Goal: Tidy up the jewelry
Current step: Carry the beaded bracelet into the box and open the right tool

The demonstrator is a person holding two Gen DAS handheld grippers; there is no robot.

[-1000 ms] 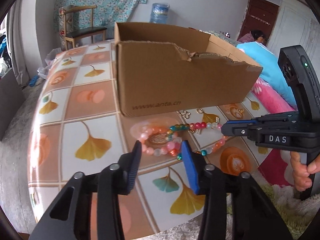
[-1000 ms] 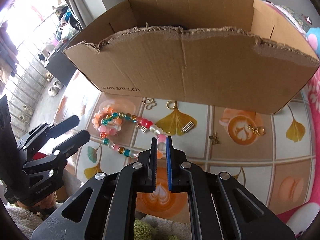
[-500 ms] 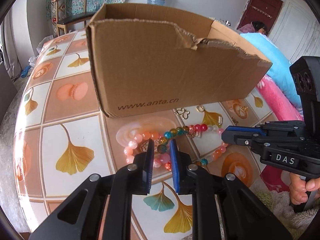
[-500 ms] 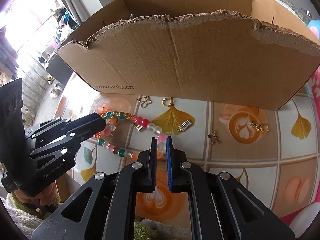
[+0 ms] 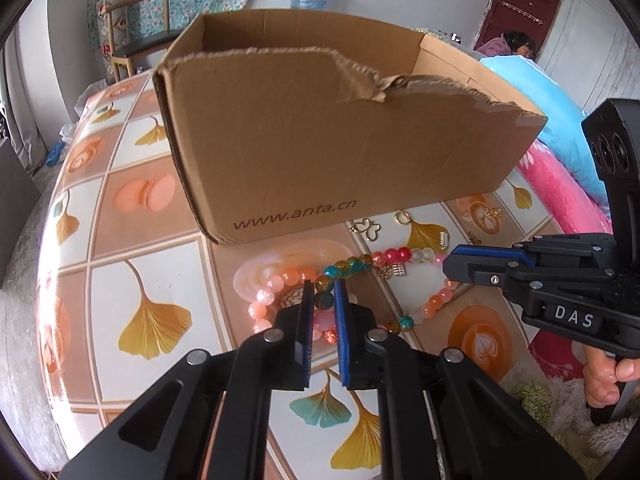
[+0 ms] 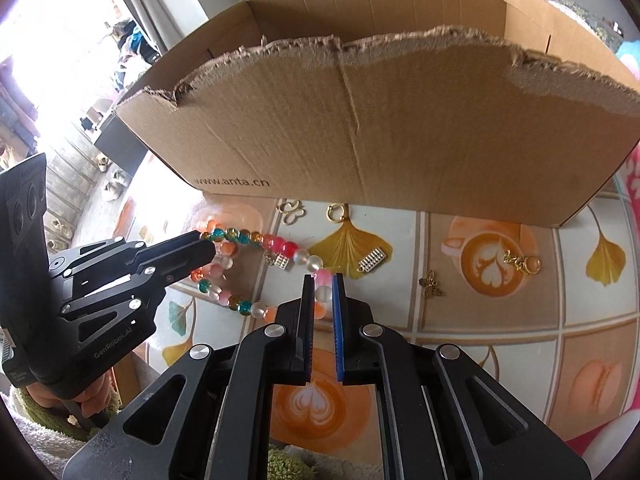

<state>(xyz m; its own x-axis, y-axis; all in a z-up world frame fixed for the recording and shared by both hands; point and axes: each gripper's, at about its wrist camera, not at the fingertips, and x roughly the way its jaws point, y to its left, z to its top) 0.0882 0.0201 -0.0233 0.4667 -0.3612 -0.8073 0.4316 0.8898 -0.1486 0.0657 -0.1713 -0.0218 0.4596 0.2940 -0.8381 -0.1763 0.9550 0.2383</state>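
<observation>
A beaded necklace (image 5: 384, 258) of pink, orange, teal and red beads hangs stretched between both grippers just above the table; it also shows in the right wrist view (image 6: 256, 240). My left gripper (image 5: 323, 298) is shut on its left part. My right gripper (image 6: 321, 292) is shut on its pale pink beads. An open cardboard box (image 5: 340, 152) with a torn front wall stands right behind the necklace and also shows in the right wrist view (image 6: 380, 120). Small gold charms lie in front of the box: an abacus charm (image 6: 372, 261), a butterfly (image 6: 431, 284), a ring (image 6: 338, 213).
The table (image 5: 132, 248) has a tiled cloth with ginkgo leaves and coffee prints. Another gold clasp charm (image 6: 522, 262) lies to the right. A chair (image 5: 132, 40) stands behind the table; pink and blue bedding (image 5: 560, 152) lies to the right.
My left gripper moved forward and shut on the necklace's left part. The necklace has been drawn out between both grippers. Both grippers came nearer the box.
</observation>
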